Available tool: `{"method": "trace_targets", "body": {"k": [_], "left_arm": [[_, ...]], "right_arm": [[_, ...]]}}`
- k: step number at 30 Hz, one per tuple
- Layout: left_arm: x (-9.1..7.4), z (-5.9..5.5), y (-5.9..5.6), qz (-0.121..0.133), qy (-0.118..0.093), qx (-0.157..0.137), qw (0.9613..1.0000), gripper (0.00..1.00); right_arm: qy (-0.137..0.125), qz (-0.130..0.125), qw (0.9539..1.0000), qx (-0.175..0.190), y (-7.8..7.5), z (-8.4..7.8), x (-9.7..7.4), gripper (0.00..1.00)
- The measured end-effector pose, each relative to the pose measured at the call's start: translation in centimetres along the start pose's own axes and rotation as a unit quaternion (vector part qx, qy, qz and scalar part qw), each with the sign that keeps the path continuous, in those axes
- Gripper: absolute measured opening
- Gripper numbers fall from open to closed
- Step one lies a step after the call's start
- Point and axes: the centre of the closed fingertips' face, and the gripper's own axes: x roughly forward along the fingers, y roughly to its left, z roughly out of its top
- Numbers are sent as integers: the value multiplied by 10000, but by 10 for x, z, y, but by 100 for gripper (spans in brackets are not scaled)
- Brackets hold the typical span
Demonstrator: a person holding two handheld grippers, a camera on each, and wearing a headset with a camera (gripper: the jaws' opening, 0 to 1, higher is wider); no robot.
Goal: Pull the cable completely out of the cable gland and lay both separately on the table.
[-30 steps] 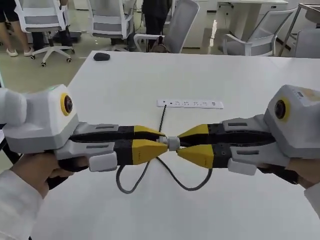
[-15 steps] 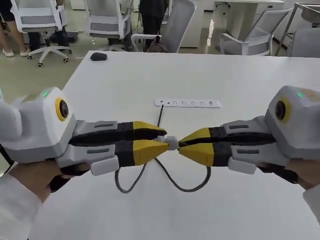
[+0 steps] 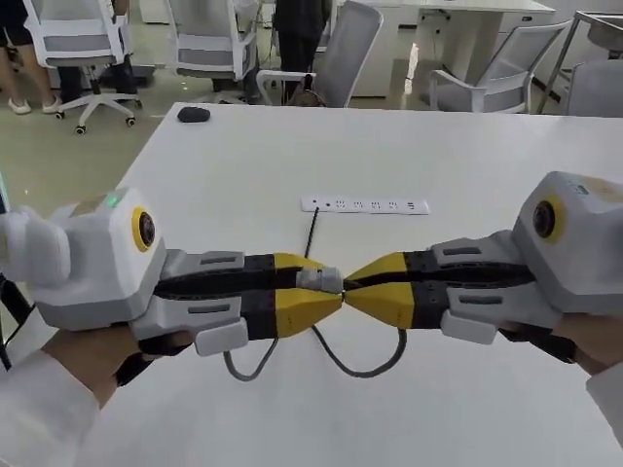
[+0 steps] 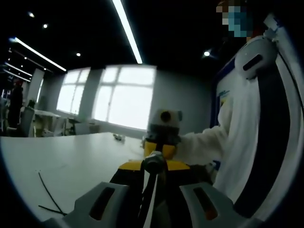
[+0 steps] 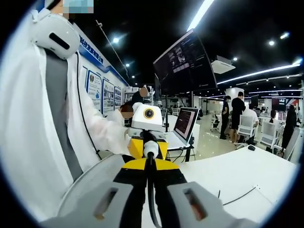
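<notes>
The cable gland (image 3: 317,280) is clenched between the fingers of the left gripper (image 3: 331,287) above the bench (image 3: 467,156). The cable (image 3: 361,370) is grasped by the fingers of the right gripper (image 3: 350,286) just beside it.

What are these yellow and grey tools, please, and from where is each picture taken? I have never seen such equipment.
A person holds two grippers, each with two jaws. The head view comes from a headset camera looking down at a white table. The two round pictures come from a camera on each gripper, looking along its jaws. The left gripper is shut on a small grey cable gland; the right gripper meets it tip to tip and seems shut on the black cable, whose loops lie on the table. A white power strip and a dark mouse lie farther back.
</notes>
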Motion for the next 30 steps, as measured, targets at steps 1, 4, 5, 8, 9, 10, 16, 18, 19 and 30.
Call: {"method": "trace_targets", "body": {"k": [1,4,5,8,9,10,16,18,19,30], "left_arm": [[0,0,0,29,3,13,10000,17],[-1,-4,3,93,99,8,9999,16],[-1,-6,3,110,120,2,9999,16],[-1,-10,1,69,159,-42,9998,16],[0,-11,1,89,167,-33,9998,16],[0,-12,1,105,176,-19,9998,16],[-7,-13,6,218,115,-97,9996,16],[-9,-12,8,262,75,-109,9996,16],[-10,-11,8,281,58,-118,9995,16],[-18,-11,13,425,46,-149,9990,16]], "right_arm": [[22,-11,10000,-7,0,-1,0,2],[211,-51,9997,-110,-2,-6,2,3],[347,-69,9990,-276,-2,-10,2,3],[413,76,9987,-299,2,-14,2,3],[419,69,9988,-263,1,-17,1,3],[432,62,9987,-265,1,-18,1,3],[799,-83,9959,-424,-4,-34,-9,3],[905,-136,9947,-472,-6,-40,-13,3],[949,-156,9942,-483,-7,-42,-15,3],[1321,-338,9900,-374,-15,-78,-33,3]]}}
